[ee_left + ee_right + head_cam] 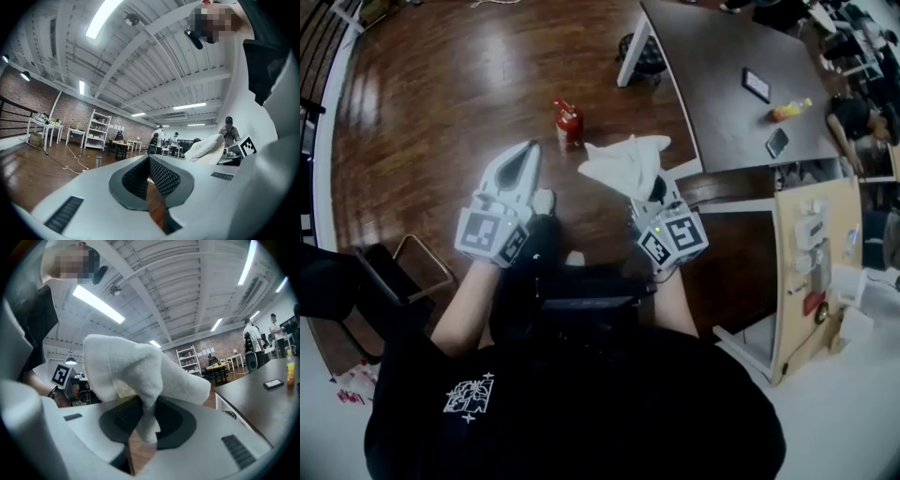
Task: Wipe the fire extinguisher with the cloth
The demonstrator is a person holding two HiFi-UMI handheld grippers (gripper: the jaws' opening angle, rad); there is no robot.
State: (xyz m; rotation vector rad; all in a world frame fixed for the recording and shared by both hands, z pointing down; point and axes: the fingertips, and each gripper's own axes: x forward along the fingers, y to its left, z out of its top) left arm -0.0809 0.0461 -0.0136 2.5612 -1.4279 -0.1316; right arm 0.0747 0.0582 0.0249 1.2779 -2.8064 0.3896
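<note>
The fire extinguisher [568, 120], a small red cylinder with a dark top, stands upright on the glossy, dark-brown plank floor [441, 112], out ahead of both grippers and touched by neither. The right gripper [651, 190] is clamped on the cloth [626, 159], a thick white terry piece. From above it fans out in soft pointed folds. The right gripper view shows more: a narrow tail of the nap is pinched between the jaws and hangs into the dark hollow behind them, while the rest billows above. The left gripper [528, 150] is smooth white plastic tapering to a point. Its jaws are drawn together at the tips with nothing in them, and its own view shows the black mesh-textured pads [164, 176] and only a thin slit of floor. That view also catches the cloth off to the right, beside the other gripper's marker cube [247, 146]. Neither gripper view shows the extinguisher. They tilt up to a white ribbed ceiling [154, 56] with strip lights and a far brick wall [70, 112]. To the right stands a matte dark table [722, 84] carrying two flat black phones [757, 84] and an orange bottle [790, 110].
</note>
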